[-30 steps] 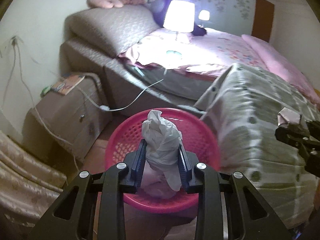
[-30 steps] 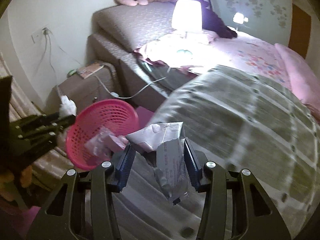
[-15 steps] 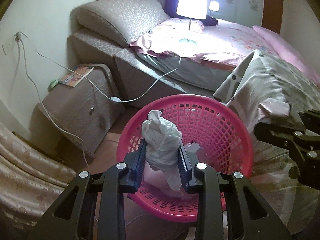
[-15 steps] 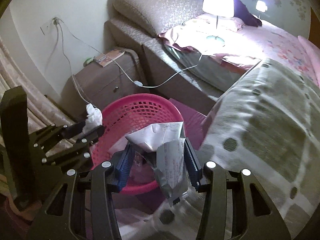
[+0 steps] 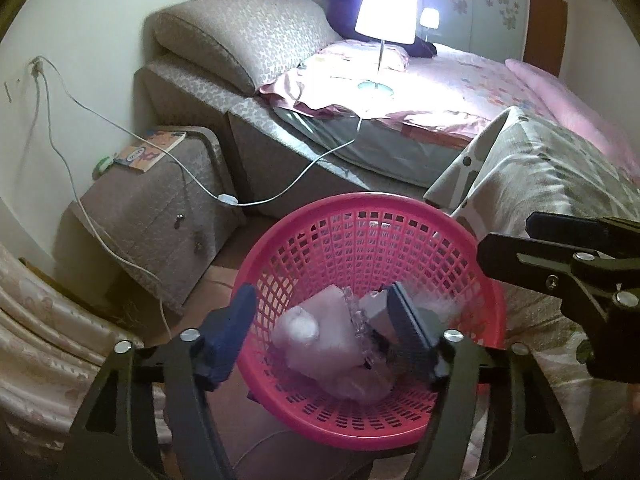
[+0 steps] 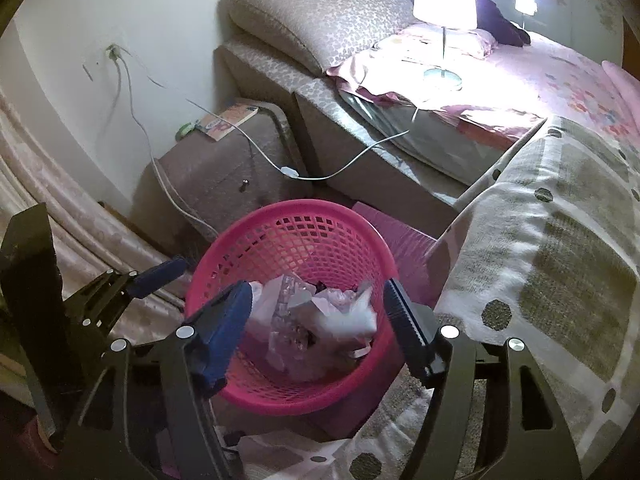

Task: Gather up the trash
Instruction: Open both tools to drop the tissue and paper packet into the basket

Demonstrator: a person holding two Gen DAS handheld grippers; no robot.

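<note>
A pink mesh basket (image 5: 360, 200) stands on the floor beside the bed, directly under both grippers. My left gripper (image 5: 322, 312) hangs over it with its jaws opening and nothing between its blue pads. The white tissue (image 5: 316, 332) lies loose in the basket among other crumpled trash. My right gripper (image 6: 316, 300) is above the same basket (image 6: 296, 206), jaws also opening and empty, and the silvery wrapper (image 6: 340, 316) rests on the pile below. From the left wrist view the right gripper (image 5: 508, 236) reaches in from the right.
A grey bedside cabinet (image 5: 160, 208) with a book on it stands left of the basket, with white cables trailing down. The bed carries a lit lamp (image 5: 384, 12). A grey patterned blanket (image 6: 540, 240) hangs at the right, and a curtain (image 5: 40, 340) hangs at the left.
Both grippers opened. The tissue left the left jaws and the wrapper left the right jaws, and both dropped into the basket. The right gripper moved left from the blanket to above the basket.
</note>
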